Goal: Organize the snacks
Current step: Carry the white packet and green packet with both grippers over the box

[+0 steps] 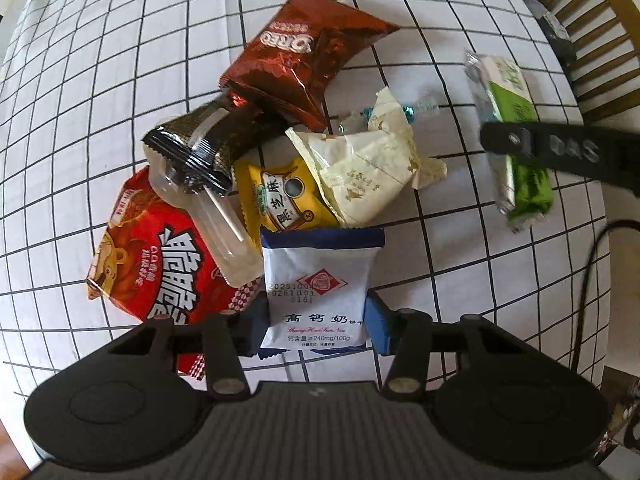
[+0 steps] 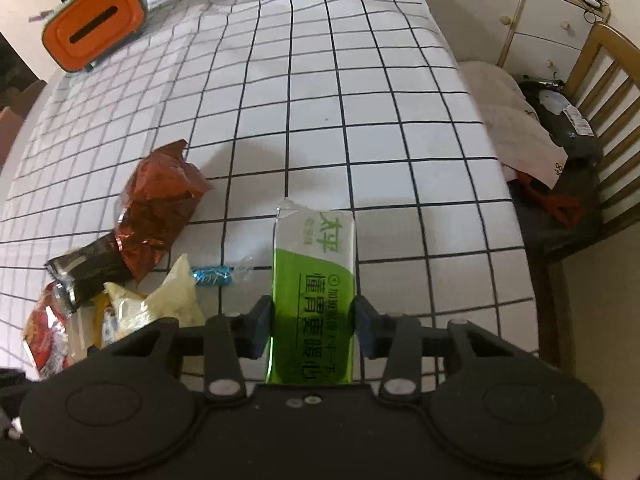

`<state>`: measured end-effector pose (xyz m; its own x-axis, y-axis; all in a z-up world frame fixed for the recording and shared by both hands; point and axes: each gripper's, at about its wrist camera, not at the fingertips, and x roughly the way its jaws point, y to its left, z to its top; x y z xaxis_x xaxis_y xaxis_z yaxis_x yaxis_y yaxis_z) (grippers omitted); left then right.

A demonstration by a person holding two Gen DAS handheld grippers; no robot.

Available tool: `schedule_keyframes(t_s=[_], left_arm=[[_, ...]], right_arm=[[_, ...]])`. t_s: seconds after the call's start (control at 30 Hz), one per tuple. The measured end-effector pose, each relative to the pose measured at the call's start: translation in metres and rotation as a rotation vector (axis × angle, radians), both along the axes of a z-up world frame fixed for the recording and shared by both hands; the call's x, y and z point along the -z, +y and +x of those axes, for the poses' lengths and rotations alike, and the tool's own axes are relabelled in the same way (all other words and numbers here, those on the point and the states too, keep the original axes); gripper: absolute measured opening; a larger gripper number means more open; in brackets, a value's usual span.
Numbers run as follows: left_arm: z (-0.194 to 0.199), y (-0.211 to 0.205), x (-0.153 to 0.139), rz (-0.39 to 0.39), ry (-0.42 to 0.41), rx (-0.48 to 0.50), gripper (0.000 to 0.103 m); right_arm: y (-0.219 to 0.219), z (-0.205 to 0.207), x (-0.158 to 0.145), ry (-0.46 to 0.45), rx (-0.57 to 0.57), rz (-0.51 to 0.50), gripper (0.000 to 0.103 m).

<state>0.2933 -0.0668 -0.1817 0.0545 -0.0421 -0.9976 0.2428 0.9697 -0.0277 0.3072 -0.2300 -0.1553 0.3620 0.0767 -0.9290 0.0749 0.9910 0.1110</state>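
Note:
A heap of snacks lies on the white grid-pattern tablecloth (image 2: 320,100). My left gripper (image 1: 316,320) points straight down and is shut on a white-and-blue biscuit packet (image 1: 320,272) at the heap's near edge. Beside it lie a red bag (image 1: 160,264), a yellow packet (image 1: 280,196), cream packets (image 1: 368,172), a black wrapper (image 1: 196,140) and a brown Oreo bag (image 1: 304,64). My right gripper (image 2: 314,322) is shut on a green-and-white packet (image 2: 316,256), held to the right of the heap. From the left wrist view, that green packet (image 1: 516,108) shows with one black finger (image 1: 560,150) across it.
A blue-wrapped candy (image 2: 212,275) lies between the heap and the green packet. An orange box with a slot (image 2: 96,20) stands at the far left. A wooden chair (image 2: 600,80) with cloths on it and a white cabinet (image 2: 540,12) border the table's right edge. A black cable (image 1: 592,280) hangs there.

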Motion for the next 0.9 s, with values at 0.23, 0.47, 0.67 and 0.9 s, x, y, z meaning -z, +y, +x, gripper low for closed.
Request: schedule_keyframes(t_s=[0.23,0.47,0.67,0.9], left_arm=[[-0.002,0.014,-0.026,-0.014,-0.033,-0.022,0.049],[-0.017,0.004,-0.058,-0.039,-0.087,-0.022,0.049],[-0.038,0.002,-0.08,-0.035,-0.152,-0.024,0.049],[-0.069,0.004,-0.104,-0.044,-0.199,-0.016,0.049]], right_arm=[[-0.009,-0.027,-0.033,-0.044,-0.018,0.035,0.041],[-0.012,-0.058,-0.069,-0.091,-0.051,0.05,0.041],[-0.011,-0.086,-0.094,-0.117,-0.088,0.039,0.041],[-0.002,-0.127,-0.121,-0.154,-0.154,0.044,0.041]])
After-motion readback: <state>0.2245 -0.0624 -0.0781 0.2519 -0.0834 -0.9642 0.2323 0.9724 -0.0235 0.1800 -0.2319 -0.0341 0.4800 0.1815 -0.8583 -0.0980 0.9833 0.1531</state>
